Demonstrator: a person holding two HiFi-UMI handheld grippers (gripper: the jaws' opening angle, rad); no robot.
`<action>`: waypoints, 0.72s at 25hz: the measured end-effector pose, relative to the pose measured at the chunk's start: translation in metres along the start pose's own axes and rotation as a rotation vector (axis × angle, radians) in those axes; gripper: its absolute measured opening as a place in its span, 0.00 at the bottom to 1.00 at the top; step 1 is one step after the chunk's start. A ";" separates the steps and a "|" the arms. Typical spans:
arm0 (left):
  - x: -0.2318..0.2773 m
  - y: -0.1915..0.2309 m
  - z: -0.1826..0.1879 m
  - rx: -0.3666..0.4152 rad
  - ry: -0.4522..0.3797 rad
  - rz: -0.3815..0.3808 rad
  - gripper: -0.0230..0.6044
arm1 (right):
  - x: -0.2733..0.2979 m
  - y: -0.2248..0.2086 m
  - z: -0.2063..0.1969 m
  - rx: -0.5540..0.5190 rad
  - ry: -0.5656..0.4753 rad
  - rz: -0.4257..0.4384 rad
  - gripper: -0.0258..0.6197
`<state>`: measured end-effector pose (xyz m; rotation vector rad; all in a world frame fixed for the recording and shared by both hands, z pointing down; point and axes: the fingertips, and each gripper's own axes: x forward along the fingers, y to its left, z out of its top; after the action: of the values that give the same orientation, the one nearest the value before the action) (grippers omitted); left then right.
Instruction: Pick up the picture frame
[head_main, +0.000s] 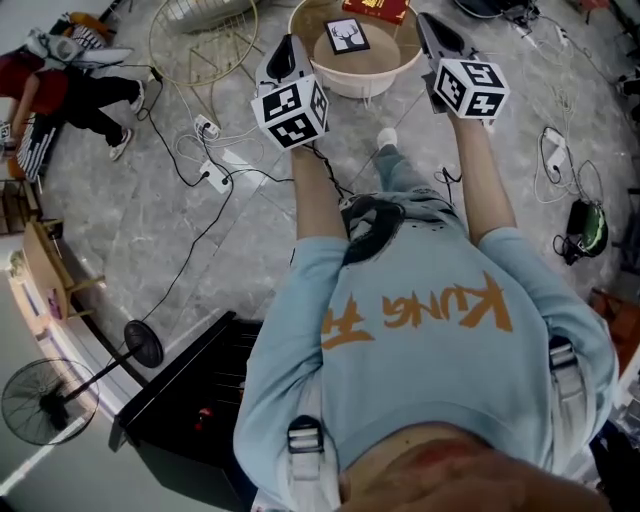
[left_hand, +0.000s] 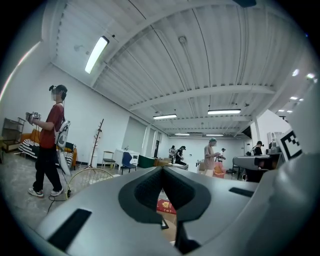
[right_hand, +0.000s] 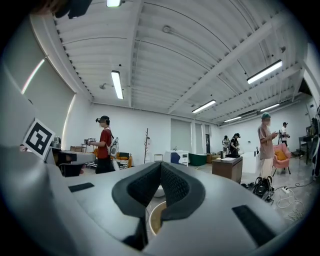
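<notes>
While the picture frame (head_main: 347, 36) lies on the round desk (head_main: 392, 74), your left tongs (head_main: 288, 48) and right tongs (head_main: 432, 24) are both closed, empty.

the top edge cuts off the red box (head_main: 377, 8) just beyond the picture frame (head_main: 347, 36).

- The head view looks steeply down from above the person's shoulders. Their torso fills the lower frame, and the round table (head_main: 305, 62) sits at top centre.
- The left gripper view looks level across the room along the left gripper (left_hand: 162, 172), whose jaws crowd the lower frame, very near the lens.
- The right gripper view looks level along the right gripper (right_hand: 160, 167), with the table rim (right_hand: 154, 218) low at centre.
- All three views share a bystander in a red shirt (left_hand: 50, 145) (right_hand: 105, 145), at the upper left in the head view (head_main: 60, 90).
</notes>
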<state>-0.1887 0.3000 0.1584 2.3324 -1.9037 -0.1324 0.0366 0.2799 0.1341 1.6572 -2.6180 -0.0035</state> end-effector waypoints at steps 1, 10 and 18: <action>0.007 0.004 0.000 0.000 0.000 0.009 0.07 | 0.007 -0.003 -0.001 0.004 -0.003 0.004 0.04; 0.082 -0.007 -0.016 0.016 0.041 -0.001 0.07 | 0.062 -0.061 -0.016 0.063 0.001 -0.008 0.04; 0.169 -0.014 -0.075 -0.010 0.163 0.027 0.07 | 0.119 -0.129 -0.072 0.095 0.124 -0.026 0.04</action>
<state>-0.1303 0.1407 0.2326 2.2349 -1.8510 0.0491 0.1050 0.1192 0.2066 1.6613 -2.5418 0.2188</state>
